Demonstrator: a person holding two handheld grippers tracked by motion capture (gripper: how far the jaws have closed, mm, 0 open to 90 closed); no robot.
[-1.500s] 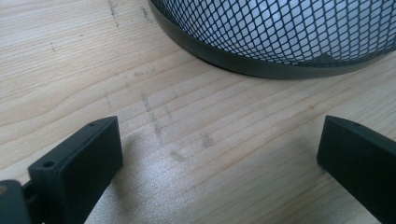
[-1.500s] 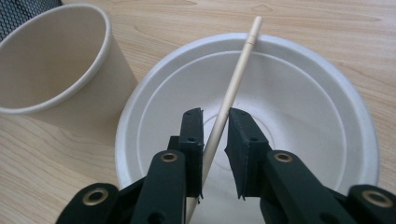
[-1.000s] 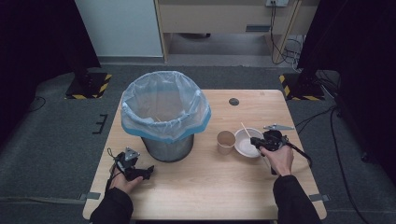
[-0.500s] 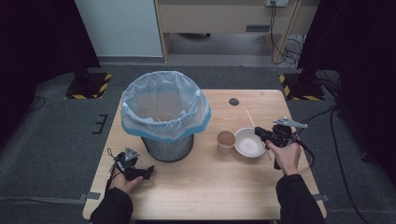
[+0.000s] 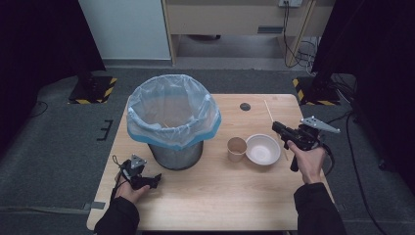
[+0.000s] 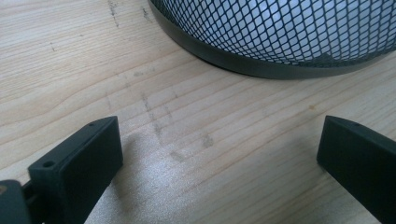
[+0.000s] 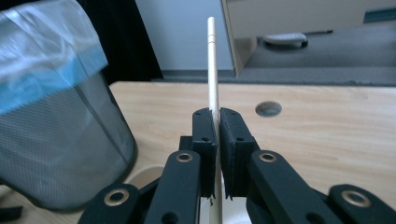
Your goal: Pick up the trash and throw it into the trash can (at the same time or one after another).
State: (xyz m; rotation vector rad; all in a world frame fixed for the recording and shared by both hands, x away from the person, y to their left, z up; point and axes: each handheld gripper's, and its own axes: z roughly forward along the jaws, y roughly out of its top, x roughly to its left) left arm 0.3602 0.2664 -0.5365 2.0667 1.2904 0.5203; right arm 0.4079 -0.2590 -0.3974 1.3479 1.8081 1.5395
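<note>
While the right gripper (image 5: 280, 128) carries the thin wooden stick (image 7: 213, 70) pinched tight between its fingers, right of the mesh bin (image 5: 171, 120), keep it upright to clear the blue-edged liner rim; left gripper (image 5: 155, 179) rests with fingers wide apart, empty, at the bin's base on the pale-grained worktop (image 5: 235, 191)

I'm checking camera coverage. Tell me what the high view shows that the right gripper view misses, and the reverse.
High view alone: the paper cup, the whole white bowl, the left gripper resting on the table, and both of the person's hands.

Right gripper view alone: the close-up of the right gripper, its jaws clamped on the wooden stick, which stands upright between them.

Both: the mesh bin with its blue-rimmed bag, the stick, the wooden table and its round hole.
</note>
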